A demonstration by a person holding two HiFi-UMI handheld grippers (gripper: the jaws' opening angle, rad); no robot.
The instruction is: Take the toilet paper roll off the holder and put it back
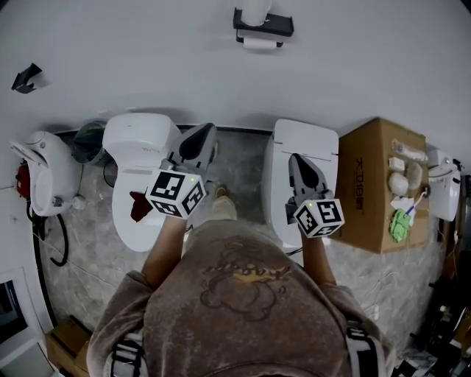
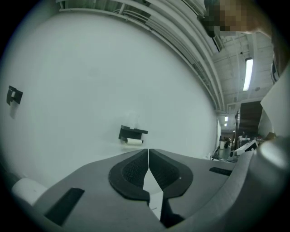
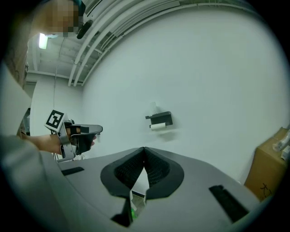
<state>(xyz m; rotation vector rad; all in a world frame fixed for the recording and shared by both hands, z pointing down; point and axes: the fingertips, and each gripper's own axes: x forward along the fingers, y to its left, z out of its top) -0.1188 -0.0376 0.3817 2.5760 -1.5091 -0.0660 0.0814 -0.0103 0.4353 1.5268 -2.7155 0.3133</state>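
Note:
A black holder (image 1: 263,23) is fixed to the white wall, with a white toilet paper roll (image 1: 259,44) hanging under it and another roll standing on top. Both gripper views show the holder (image 2: 132,132) (image 3: 159,118) and its roll (image 2: 133,141) (image 3: 158,126) far ahead. My left gripper (image 1: 207,129) (image 2: 148,150) is shut and empty, held over the left toilet. My right gripper (image 1: 295,157) (image 3: 143,148) is shut and empty too, over the right toilet's tank. Both point toward the wall, well short of the holder. The left gripper (image 3: 99,130) also shows in the right gripper view.
Two white toilets (image 1: 136,147) (image 1: 313,140) stand against the wall below me. A cardboard box (image 1: 372,188) with small items on top sits at the right. A white fixture (image 1: 43,173) stands at the left, and a black hook (image 1: 26,77) is on the wall.

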